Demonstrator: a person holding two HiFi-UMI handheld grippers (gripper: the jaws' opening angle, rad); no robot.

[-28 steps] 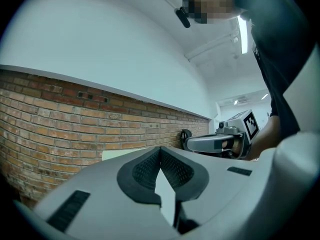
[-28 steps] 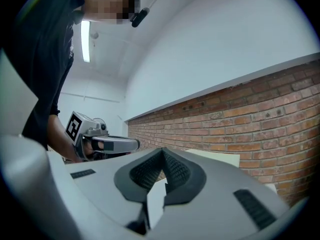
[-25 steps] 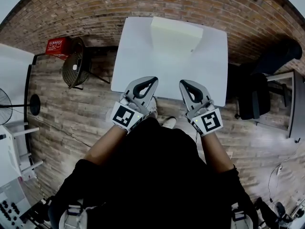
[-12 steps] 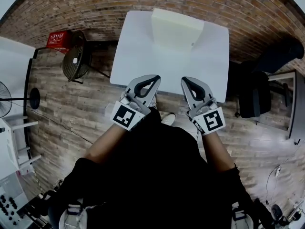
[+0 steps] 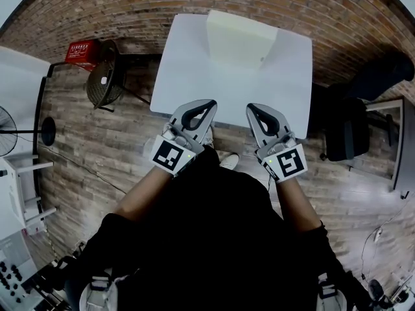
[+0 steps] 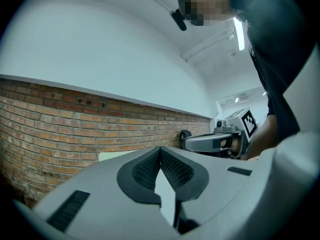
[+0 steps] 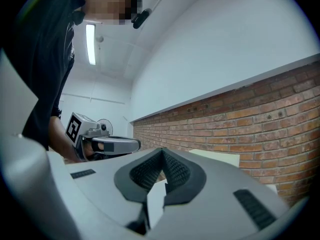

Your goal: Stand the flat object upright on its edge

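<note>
Head view: a white worktop [image 5: 188, 76] stands against a brick wall [image 5: 130, 5]. The task's thing, a pale cream slab [image 5: 241, 34], sits at the far end, close to the wall. It seems to lie on its broad face, but the steep angle does not settle whether that face is its top or its front. The left claw [image 5: 209, 103] and right claw [image 5: 250, 107] hover side by side over the near edge, well apart from the slab and touching nothing. That is probably a neutral pose, and it fits either a reach about to start or hands drawn back from it.

Left gripper view: the left claw [image 6: 160, 149] has its ribbed pads pressed together at the tip with nothing between them. It points level toward the wall, so the slab [image 6: 112, 156] shows only as a low pale strip above the claw's body. The right claw [image 6: 210, 143] sits alongside at the same height.

Right gripper view: the right claw [image 7: 161, 151] is likewise closed and empty. The slab [image 7: 220, 158] lies ahead and to the right, low against the bricks, and the left claw [image 7: 112, 145] is level beside it.
</note>
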